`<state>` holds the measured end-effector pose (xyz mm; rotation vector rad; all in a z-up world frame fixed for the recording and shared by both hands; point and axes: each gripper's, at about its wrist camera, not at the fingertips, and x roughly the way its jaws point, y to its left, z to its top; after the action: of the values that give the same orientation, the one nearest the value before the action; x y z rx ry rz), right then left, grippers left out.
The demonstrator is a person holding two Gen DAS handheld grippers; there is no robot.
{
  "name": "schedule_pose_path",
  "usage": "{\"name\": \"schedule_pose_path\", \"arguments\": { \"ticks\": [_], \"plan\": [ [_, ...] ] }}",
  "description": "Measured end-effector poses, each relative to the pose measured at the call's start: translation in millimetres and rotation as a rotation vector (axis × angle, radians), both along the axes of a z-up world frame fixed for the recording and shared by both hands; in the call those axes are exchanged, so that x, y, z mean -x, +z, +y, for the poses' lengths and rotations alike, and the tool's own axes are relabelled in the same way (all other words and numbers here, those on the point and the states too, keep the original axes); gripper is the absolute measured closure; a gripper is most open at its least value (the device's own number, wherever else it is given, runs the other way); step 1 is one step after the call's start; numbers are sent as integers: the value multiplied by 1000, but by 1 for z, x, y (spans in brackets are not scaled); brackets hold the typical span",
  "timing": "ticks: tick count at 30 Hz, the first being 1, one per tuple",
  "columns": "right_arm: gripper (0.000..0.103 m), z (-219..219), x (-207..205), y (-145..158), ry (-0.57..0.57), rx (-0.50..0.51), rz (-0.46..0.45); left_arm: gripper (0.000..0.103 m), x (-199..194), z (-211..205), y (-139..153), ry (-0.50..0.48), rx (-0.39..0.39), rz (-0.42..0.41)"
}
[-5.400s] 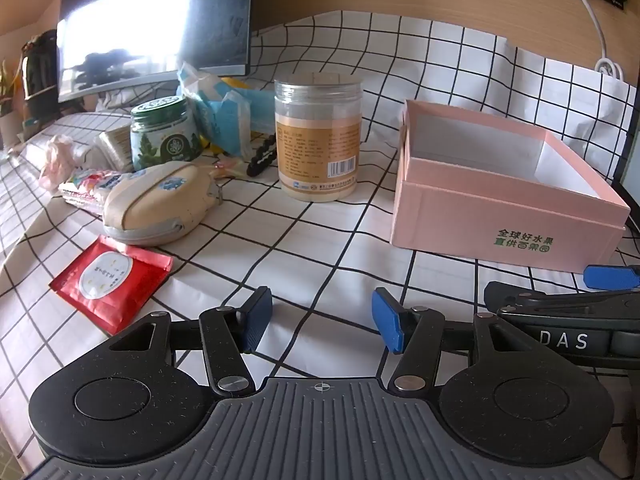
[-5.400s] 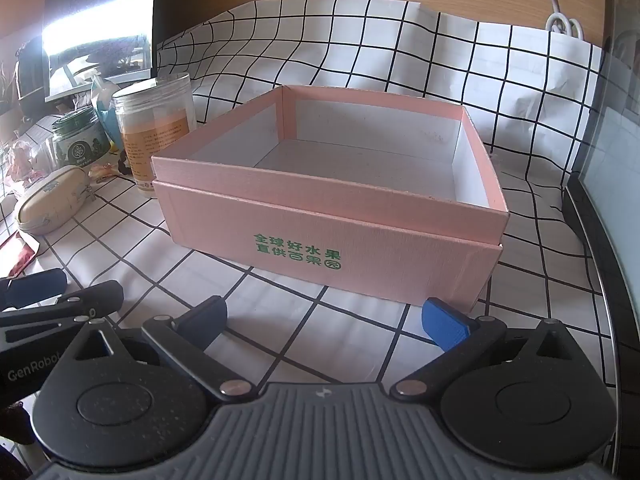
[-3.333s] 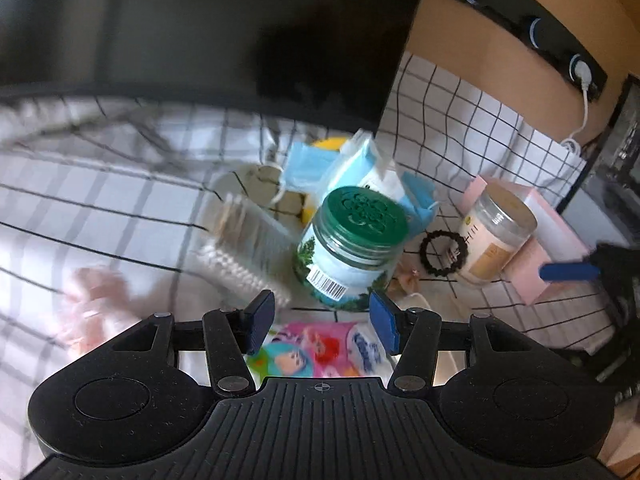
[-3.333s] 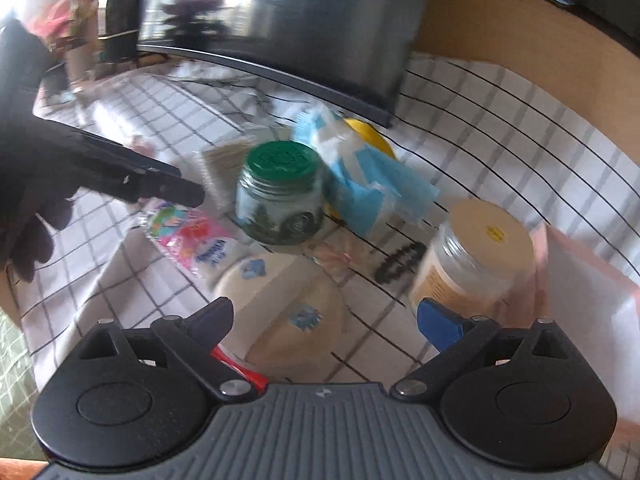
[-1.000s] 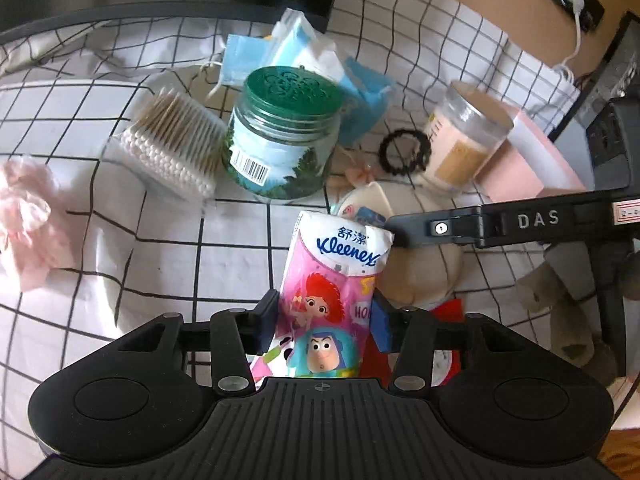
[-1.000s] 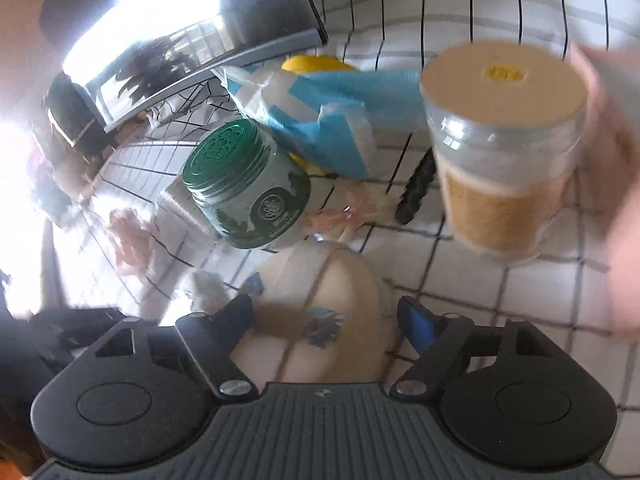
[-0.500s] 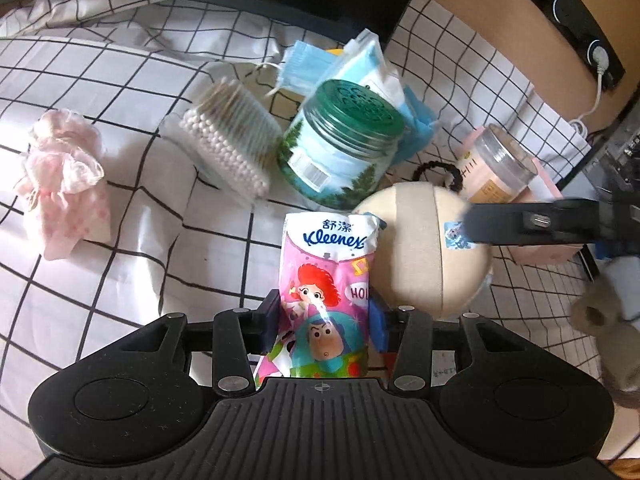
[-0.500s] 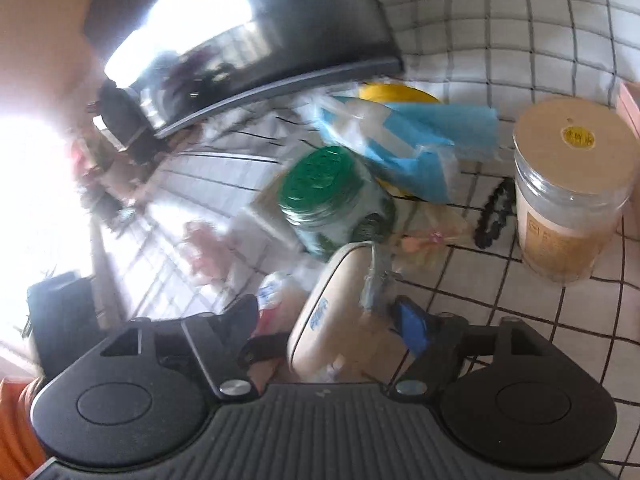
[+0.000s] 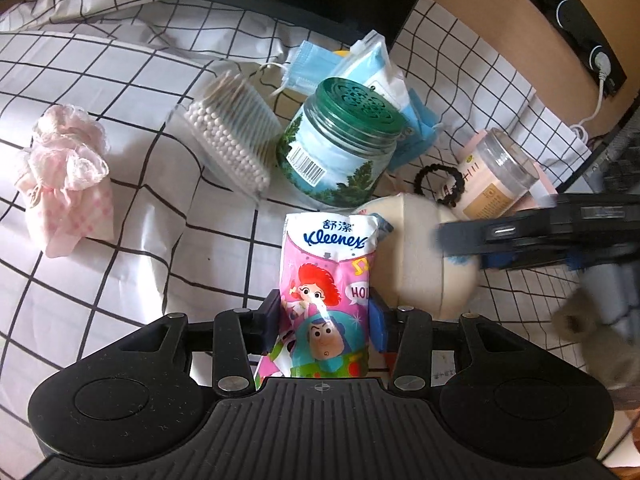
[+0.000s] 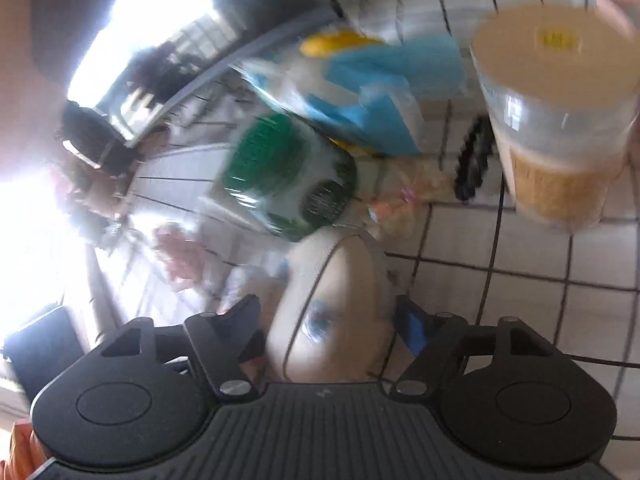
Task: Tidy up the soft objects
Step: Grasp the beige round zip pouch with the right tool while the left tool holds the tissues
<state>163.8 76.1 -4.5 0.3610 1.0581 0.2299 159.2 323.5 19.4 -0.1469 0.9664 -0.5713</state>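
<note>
Both hand-held grippers newly engaged: left (image 9: 325, 320) clamped on tissue pack (image 9: 330, 280), right (image 10: 332, 320) closing around beige pouch (image 10: 340, 300).

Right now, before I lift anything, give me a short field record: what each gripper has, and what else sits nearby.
left gripper: shut on the Kleenex tissue pack, pads pressing its sides
right gripper: jaws closing around the beige zip pouch; contact unclear, view blurred
pouch position: right of the tissue pack, touching it
behind them: green-lidded jar, cotton swab pack, black hair tie, clear jar
far left: pink frilly bag
surface: checked cloth
</note>
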Motion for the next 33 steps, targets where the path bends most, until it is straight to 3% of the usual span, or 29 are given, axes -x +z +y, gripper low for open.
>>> {"name": "schedule_pose_path", "arguments": {
  "ticks": [3, 5, 7, 9, 12, 15, 19, 22, 30, 33],
  "plan": [
    [50, 9, 19, 34, 119, -24, -68, 56, 2, -4, 0, -12, 8, 5],
    [52, 25, 27, 46, 215, -9, -82, 56, 3, -9, -1, -41, 18, 15],
    [52, 42, 21, 39, 238, 66, -64, 58, 4, -14, -1, -47, 1, 4],
    [51, 48, 12, 28, 190, 151, -48, 58, 3, -15, -1, -37, -8, 3],
    [49, 42, 6, 25, 129, 132, -24, 58, 3, -13, -1, -22, -1, 18],
    [45, 40, 12, 29, 110, 223, -16, 58, 10, -19, 0, -30, -23, 10],
    [25, 46, 18, 26, 135, 289, -28, 58, 23, -33, 7, -60, -15, -18],
    [21, 45, 21, 25, 130, 341, -58, 58, 26, -44, 13, -80, 10, -38],
    [23, 8, 27, 29, 42, 268, -54, 58, 33, -63, 18, -126, 25, -50],
    [37, -1, 30, 30, 14, 299, -54, 58, 37, -71, 15, -125, -15, -40]
  ]
}}
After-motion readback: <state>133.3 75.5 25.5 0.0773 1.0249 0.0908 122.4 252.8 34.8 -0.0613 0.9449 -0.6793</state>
